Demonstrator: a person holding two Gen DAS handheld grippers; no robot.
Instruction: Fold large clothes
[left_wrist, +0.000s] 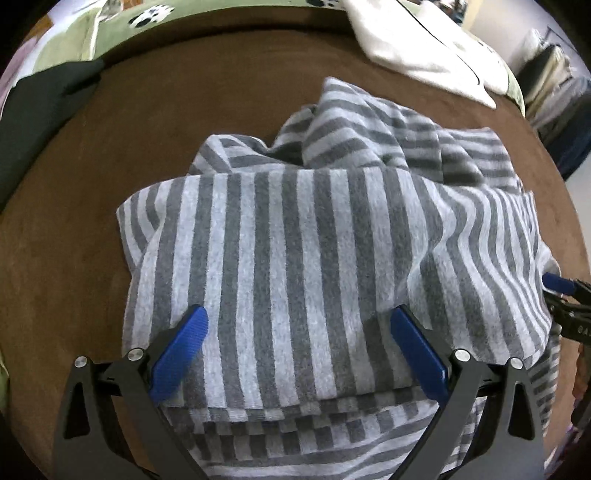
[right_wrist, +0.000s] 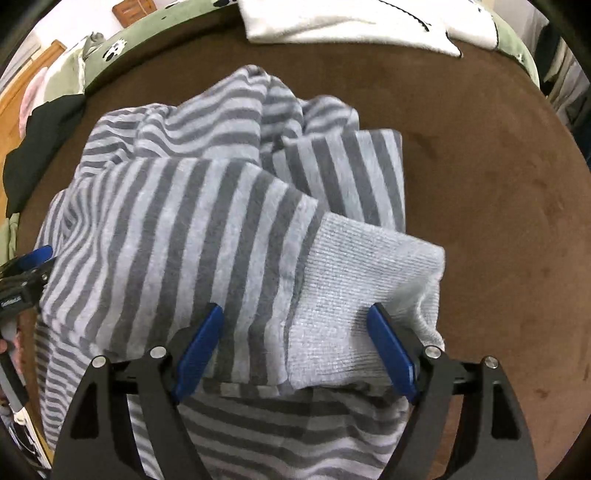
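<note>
A grey striped garment (left_wrist: 314, 236) lies bunched and partly folded on a brown surface (left_wrist: 155, 122). My left gripper (left_wrist: 299, 328) is open, its blue pads (left_wrist: 181, 350) spread over a folded striped layer. My right gripper (right_wrist: 295, 328) is open above the same garment (right_wrist: 177, 221), its pads on either side of a striped sleeve that ends in a plain grey ribbed cuff (right_wrist: 362, 280). The right gripper shows at the right edge of the left wrist view (left_wrist: 565, 299); the left gripper shows at the left edge of the right wrist view (right_wrist: 26, 273).
A white folded garment (left_wrist: 424, 40) lies at the far edge of the brown surface (right_wrist: 491, 147), also in the right wrist view (right_wrist: 351, 18). A black cloth (left_wrist: 40, 114) lies far left. Green paw-print bedding (left_wrist: 147, 18) runs behind.
</note>
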